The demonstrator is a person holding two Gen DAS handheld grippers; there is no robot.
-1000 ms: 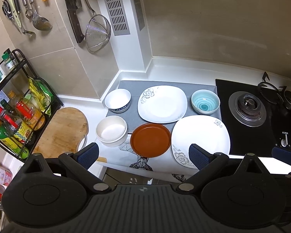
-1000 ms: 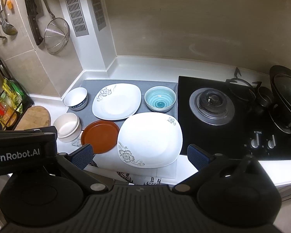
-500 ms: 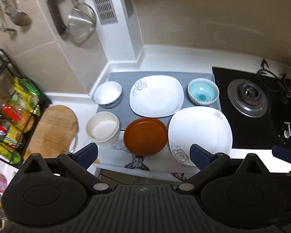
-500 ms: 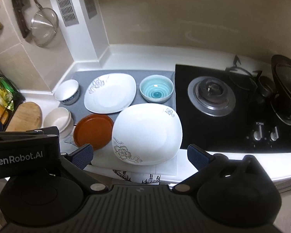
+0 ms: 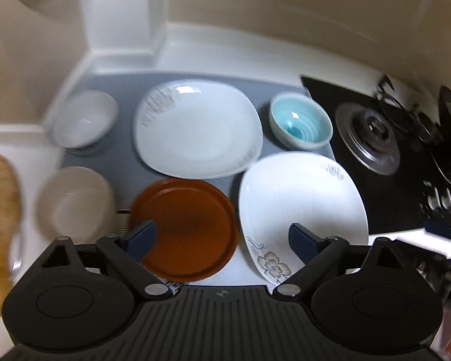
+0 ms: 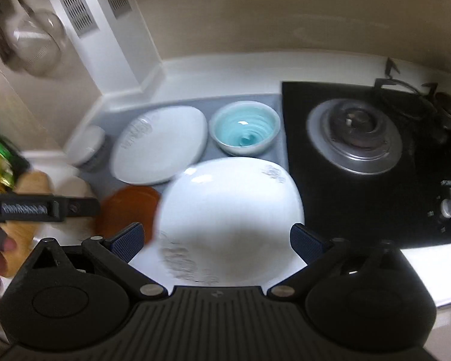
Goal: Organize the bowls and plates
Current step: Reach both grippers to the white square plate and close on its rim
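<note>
Watching both grippers drop toward the dishes here, nothing picked up so far. The left gripper [image 5: 222,237] hangs over the brown round plate [image 5: 185,230], its jaws wide with nothing between the pads, though they've just been closing a little. The right gripper [image 6: 216,240] is spread wide too and empty, hovering over the near white plate [image 6: 228,213] with the flower print.

Layout on the grey mat [image 5: 111,82]: far white plate [image 5: 197,129] in the middle, blue bowl [image 5: 300,128] to its right just beside the black stove [image 6: 357,138], a white bowl [image 5: 84,123] at the far left, a cream bowl [image 5: 73,201] near left (everything on that side is pretty blurred). The brown plate and near white plate sit side by side along the near edge.

I'd say this is the approach step, still the very start of the sorting. Next move probably calls for getting a finger under a plate rim, which is tricky since they lie flat. A shallow angle at the near edge looks like the best bet.
</note>
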